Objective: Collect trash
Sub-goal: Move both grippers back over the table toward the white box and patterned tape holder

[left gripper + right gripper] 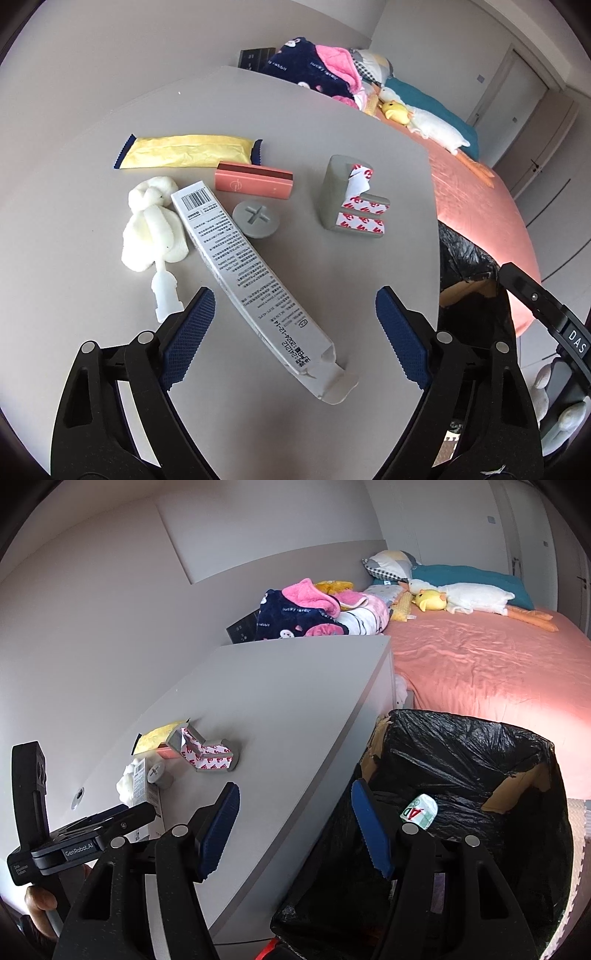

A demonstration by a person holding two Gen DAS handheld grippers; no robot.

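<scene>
Left wrist view: left gripper (295,332) hangs open astride the white carton (247,280), lining up a grab; right gripper (295,827) waits empty and open beside the bin (480,738).

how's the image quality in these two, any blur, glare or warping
Left wrist view: sharp, print on the grey carton readable, table edges bowed by the fisheye, corners dark. Right wrist view: also sharp, strong pale glare on the pink bed, bin bag interior dark and hard to read.

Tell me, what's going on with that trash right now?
Left hand-held gripper open, straddling long white box. Right hand-held gripper open, empty, at table edge beside black-lined bin. Nothing blocking.
</scene>
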